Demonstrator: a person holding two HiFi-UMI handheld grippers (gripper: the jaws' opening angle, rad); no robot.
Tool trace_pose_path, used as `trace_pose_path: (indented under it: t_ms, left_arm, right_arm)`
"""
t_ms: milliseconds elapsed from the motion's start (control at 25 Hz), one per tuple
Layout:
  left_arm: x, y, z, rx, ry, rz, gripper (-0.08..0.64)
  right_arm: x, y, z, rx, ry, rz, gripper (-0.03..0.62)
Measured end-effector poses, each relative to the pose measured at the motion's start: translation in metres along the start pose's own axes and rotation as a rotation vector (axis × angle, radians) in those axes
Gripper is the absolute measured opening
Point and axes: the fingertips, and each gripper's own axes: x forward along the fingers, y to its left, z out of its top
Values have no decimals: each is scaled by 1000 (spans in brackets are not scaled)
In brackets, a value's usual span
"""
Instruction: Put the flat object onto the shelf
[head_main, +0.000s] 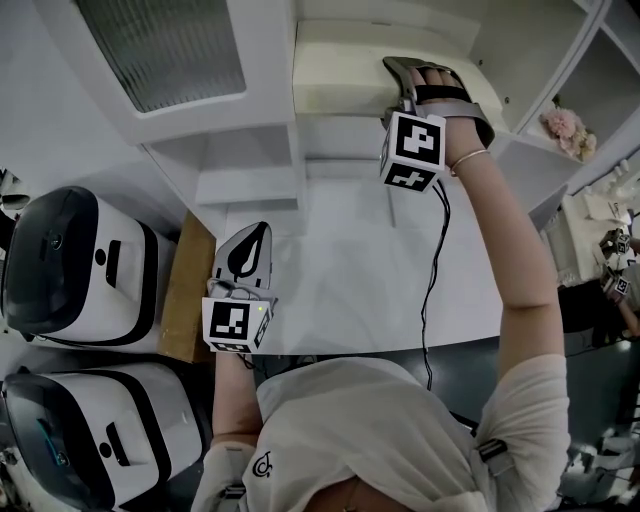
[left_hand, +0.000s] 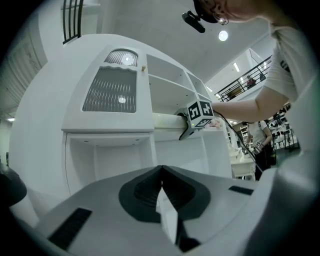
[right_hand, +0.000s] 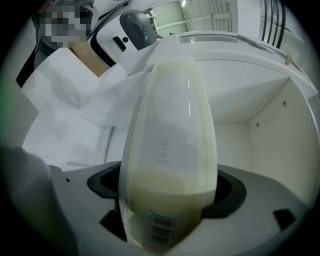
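**Desk:** Status on the flat obj?

**Me:** I see 1 flat object (right_hand: 170, 130). It's a thin, smooth, glossy cream slab w/ a rounded far end and a barcode label (right_hand: 161, 231) at the near end. It's in the shelf (right_hand: 265, 130) bay, 12 o'clock in head view, running toward 9 from the tool. Can't tell if it's fully resting on the board.

**Desk:** Grip?

**Me:** On the right gripper (right_hand: 167, 190) the jaws are spread wide w/ the obj's near end betw them. Dark gaps show on both sides, so the pads aren't pressing afaict. On the left gripper (left_hand: 161, 172) the jaws are fully together, nothing in them.

**Desk:** Arm poses?

**Me:** Right arm is stretched nearly straight from 5 o'clock up to 1, hand (head_main: 440, 90) strapped onto the tool, black cable (head_main: 432, 280) hanging down. Left forearm is tucked close, tool pointing to 12 over the matte white table (head_main: 350, 270), abt 9 o'clock of centre.

**Desk:** Counts?

**Me:** 2 grippers, 2 marker cubes (head_main: 412, 150), 2 glossy white-and-black rounded machines (head_main: 70, 265) at 8–9 o'clock, 1 brown board (head_main: 185, 290) beside them.
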Motion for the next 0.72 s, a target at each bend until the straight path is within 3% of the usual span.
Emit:
trace_pose_path:
  t_ms: [360,720]
  left_arm:
    - [-2,-2,-6,-14,7,-9,11]
    - [-11,-1,12,-4,-36,5,12]
  right_arm:
    - [11,-6,-4,-47,36,-71,517]
    - [-24,-17,5,24,-6,-127,525]
